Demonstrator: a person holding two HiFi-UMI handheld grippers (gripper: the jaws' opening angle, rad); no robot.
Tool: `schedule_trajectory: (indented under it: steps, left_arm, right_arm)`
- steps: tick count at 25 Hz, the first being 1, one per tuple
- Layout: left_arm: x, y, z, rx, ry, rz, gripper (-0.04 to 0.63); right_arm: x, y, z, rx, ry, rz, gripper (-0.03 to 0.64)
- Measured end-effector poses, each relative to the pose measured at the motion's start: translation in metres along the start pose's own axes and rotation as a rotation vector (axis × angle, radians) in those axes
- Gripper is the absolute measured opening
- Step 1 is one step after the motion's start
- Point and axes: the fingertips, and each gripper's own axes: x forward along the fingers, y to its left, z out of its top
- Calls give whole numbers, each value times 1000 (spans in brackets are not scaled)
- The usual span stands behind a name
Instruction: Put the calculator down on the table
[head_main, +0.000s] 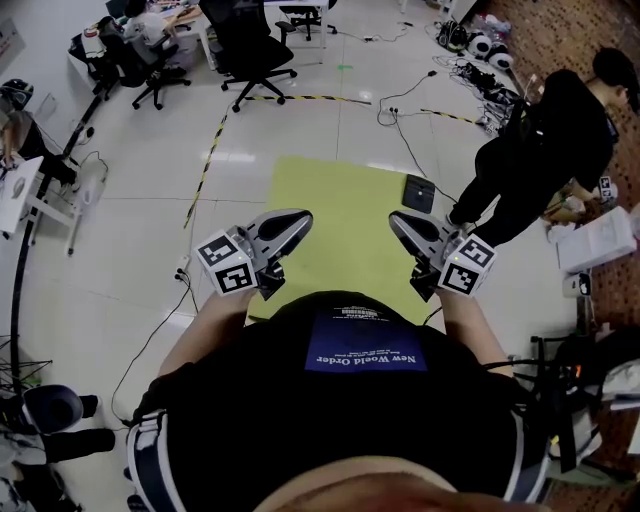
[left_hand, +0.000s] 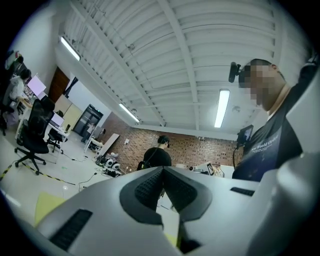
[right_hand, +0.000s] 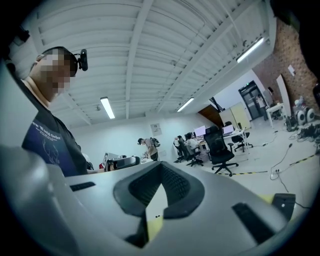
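Lying on the yellow table, the calculator is free; left gripper and right gripper jaws closed.

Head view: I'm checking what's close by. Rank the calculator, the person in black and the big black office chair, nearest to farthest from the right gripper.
1. Calculator, just ahead of the right gripper, on the far right part of the table.
2. Person in black, on the floor off to the right.
3. Big black office chair, far away at the top, left of centre.
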Motion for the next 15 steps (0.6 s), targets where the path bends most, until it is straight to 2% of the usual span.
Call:
schedule_trajectory:
  steps: [15]
  left_arm:
    - [1, -4, 5, 1, 0, -8, 6]
  right_arm:
    - [-3, 4, 1, -32, 20, -13, -12]
